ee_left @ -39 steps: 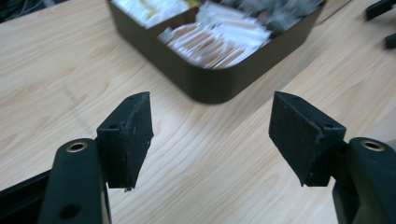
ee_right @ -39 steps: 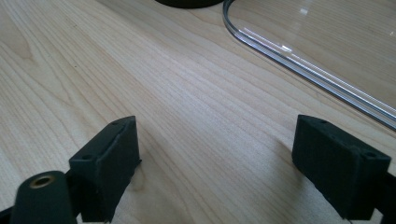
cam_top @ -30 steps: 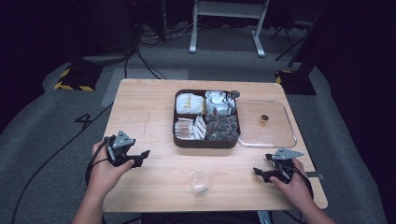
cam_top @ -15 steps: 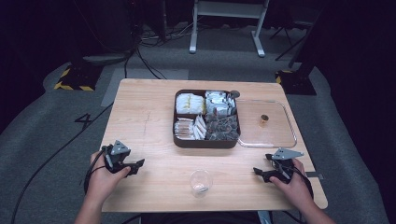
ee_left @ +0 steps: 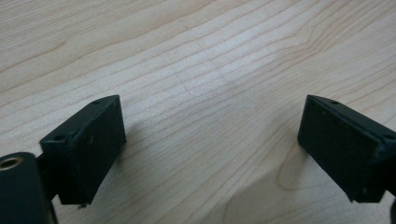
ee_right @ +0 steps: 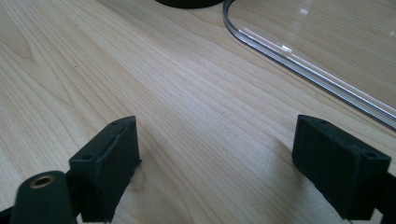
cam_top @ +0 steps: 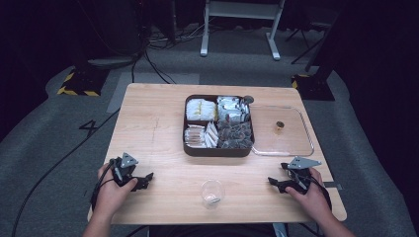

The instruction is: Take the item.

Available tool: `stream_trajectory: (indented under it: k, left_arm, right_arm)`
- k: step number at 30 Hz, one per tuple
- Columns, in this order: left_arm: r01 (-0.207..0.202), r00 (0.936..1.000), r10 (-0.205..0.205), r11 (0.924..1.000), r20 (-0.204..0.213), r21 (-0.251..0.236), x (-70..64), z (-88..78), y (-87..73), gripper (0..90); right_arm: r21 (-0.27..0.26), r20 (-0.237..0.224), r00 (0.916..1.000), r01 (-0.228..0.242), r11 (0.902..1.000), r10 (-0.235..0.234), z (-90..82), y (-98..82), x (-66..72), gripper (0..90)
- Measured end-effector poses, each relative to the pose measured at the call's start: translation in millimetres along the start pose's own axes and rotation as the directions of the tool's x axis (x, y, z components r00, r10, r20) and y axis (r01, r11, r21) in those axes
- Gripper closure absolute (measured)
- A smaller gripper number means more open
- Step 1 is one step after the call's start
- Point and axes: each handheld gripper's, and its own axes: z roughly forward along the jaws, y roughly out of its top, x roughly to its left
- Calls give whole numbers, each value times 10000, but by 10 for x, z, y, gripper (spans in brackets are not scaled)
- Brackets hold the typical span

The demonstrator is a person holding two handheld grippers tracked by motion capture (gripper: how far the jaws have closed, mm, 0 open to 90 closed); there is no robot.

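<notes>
Tongs sit low at both near corners of the surface (cam_top: 163,123), one pair in each hand. Left tongs (cam_top: 143,180) are wide open with nothing between the jaws, and the left gripper view shows bare wood under them. Right tongs (cam_top: 274,183) are wide open too, and they hold nothing.

Left tongs have slid back toward the person and down to the near edge since a moment ago. Right tongs have stayed where they were. I think this means both hands are resting and no grab has begun yet.

Between the two hands, close to the near edge, stands a small clear cup (cam_top: 212,191). It is upright and nothing touches it. It is the thing closest to the tongs, so I guess it gets picked up first.

Farther back is a dark box (cam_top: 218,149) with four parts, full of little packets. Just beside it on the right lies a clear lid (cam_top: 306,143), flat on the wood, with a small brown thing (cam_top: 279,126) seen on it. The right gripper view shows the lid's edge (ee_right: 299,58) near those tongs
</notes>
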Motion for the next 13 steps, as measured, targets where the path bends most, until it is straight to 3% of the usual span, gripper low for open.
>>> stream_trajectory:
  k: [13]
  left_arm:
    - [173,9995,-169,9997,-266,141,-9,24,19,9]
  right_arm:
    - [1,1,10000,0,10000,0,0,0,0,151]
